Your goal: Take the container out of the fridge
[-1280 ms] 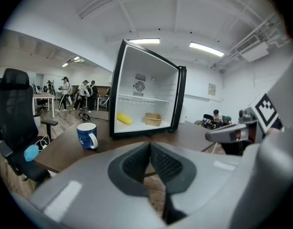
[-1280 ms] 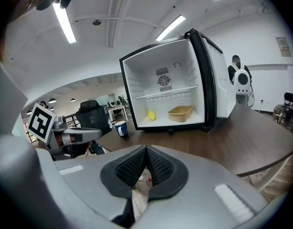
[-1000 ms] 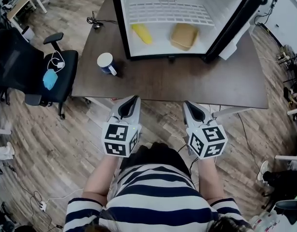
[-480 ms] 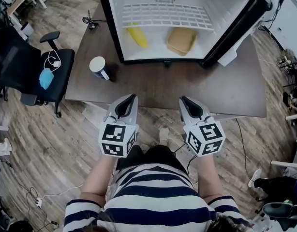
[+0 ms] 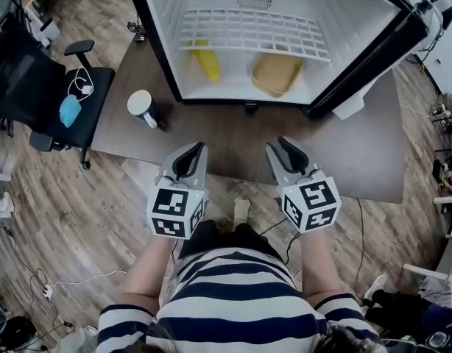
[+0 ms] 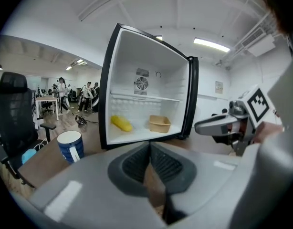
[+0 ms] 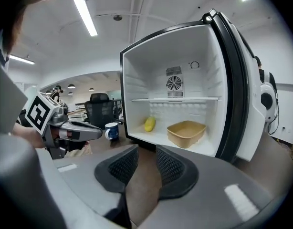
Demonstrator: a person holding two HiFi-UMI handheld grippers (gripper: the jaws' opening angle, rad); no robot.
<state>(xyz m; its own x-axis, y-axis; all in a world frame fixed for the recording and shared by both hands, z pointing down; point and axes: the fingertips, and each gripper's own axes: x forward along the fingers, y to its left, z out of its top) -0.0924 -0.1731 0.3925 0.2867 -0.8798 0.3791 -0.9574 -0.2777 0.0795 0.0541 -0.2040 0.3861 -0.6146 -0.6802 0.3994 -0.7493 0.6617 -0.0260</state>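
Head view: the container sits far right inside the fridge; the reach toward it looks like the step in hand. Left gripper view: left tool pressed together. Right gripper view: right tool has just been opening, spread with nothing between; next it should straddle the container's wall.

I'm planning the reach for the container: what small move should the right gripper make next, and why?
Probably carry the right gripper forward toward the tan container inside the fridge. Its fingers have just been opening with nothing between them, and it hovers at the near edge of the table, well short of the fridge.
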